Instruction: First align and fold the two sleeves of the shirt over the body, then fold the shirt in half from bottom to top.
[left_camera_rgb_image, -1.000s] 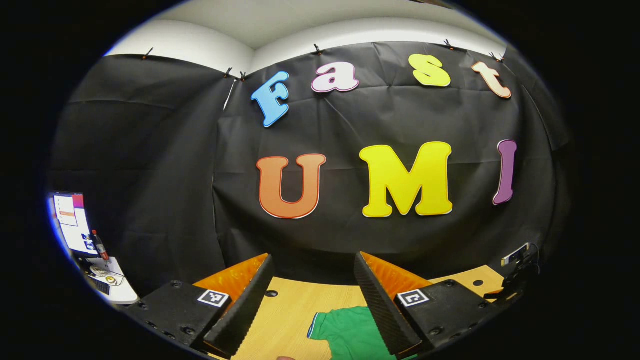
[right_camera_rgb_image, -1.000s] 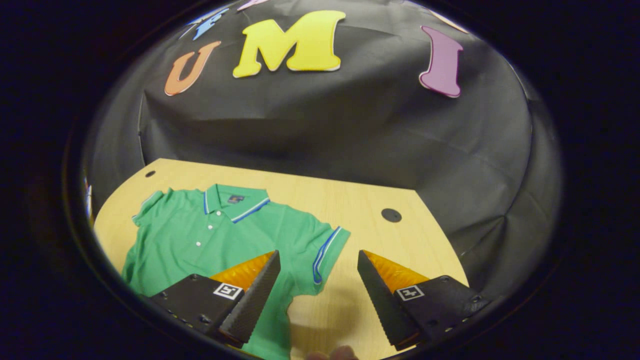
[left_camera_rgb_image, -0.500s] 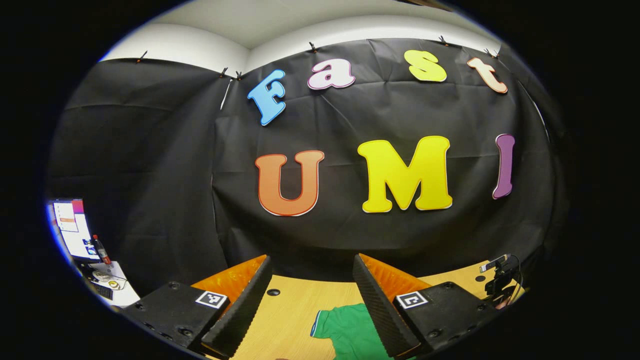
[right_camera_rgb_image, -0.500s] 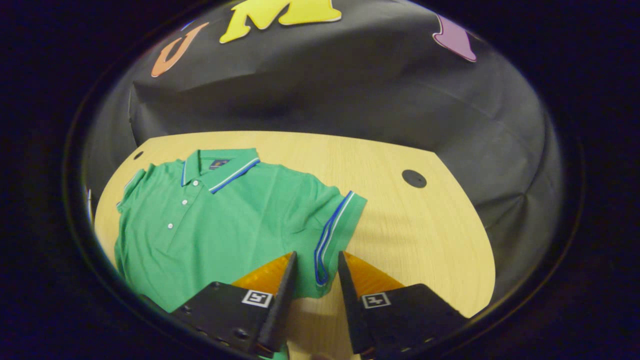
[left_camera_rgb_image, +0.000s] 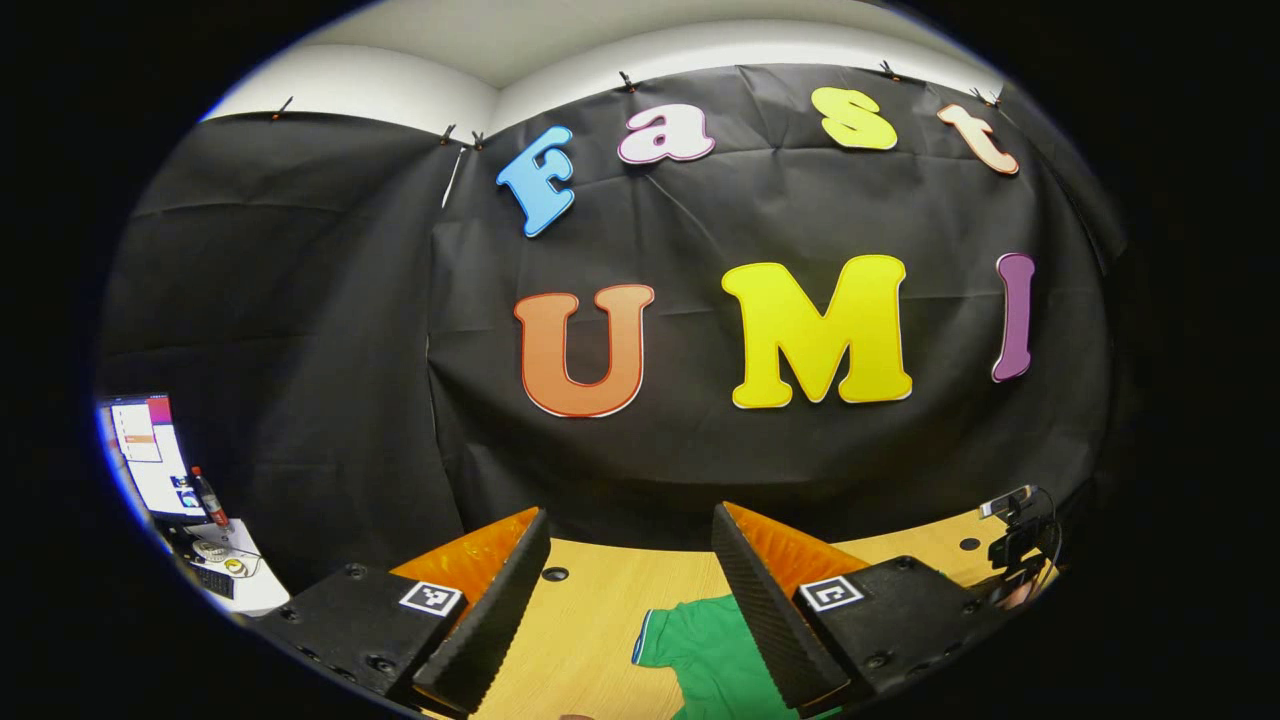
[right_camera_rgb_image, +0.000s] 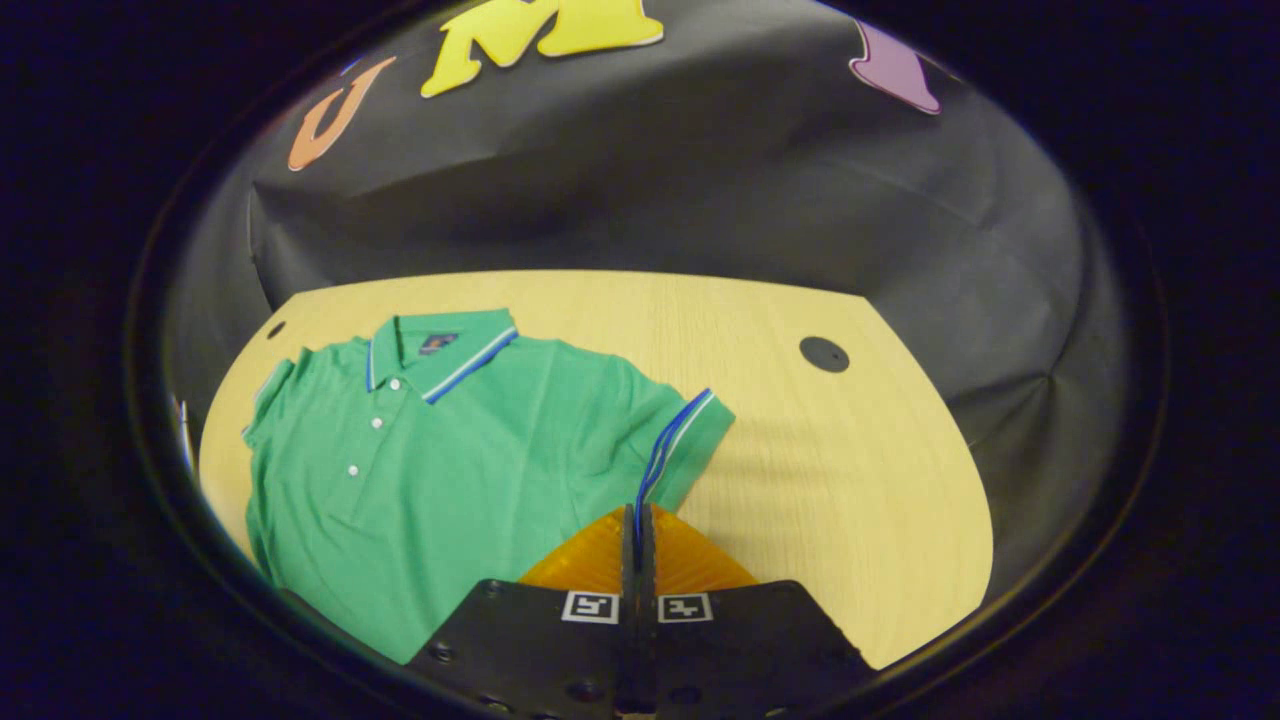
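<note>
In the right gripper view, the right claw (right_camera_rgb_image: 637, 520) is seen closed, its two fingers pressed together on the blue-and-white striped cuff of the near sleeve (right_camera_rgb_image: 680, 440) of a green short-sleeved polo shirt (right_camera_rgb_image: 450, 470). The cuff is pinched at its lower end and rises from the fingertips in a thin ridge. The shirt is laid flat, front up, on a pale wooden bench (right_camera_rgb_image: 850, 470), with its white buttons and striped collar (right_camera_rgb_image: 440, 345) turned toward the far edge. The other sleeve (right_camera_rgb_image: 268, 395) is spread out at the far left of the shirt. A round black hole (right_camera_rgb_image: 824, 354) is set in the bench beyond the shirt, well apart from it.

In the left gripper view, the left claw (left_camera_rgb_image: 630, 590) is held open above the bench (left_camera_rgb_image: 590, 620), with nothing between its fingers. One green sleeve (left_camera_rgb_image: 700, 650) with a striped cuff is seen just beside the right-hand finger. Farther off, at the left, a lit monitor (left_camera_rgb_image: 145, 455) and a small red-capped bottle (left_camera_rgb_image: 208, 495) are placed on a white desk (left_camera_rgb_image: 245, 590).
</note>
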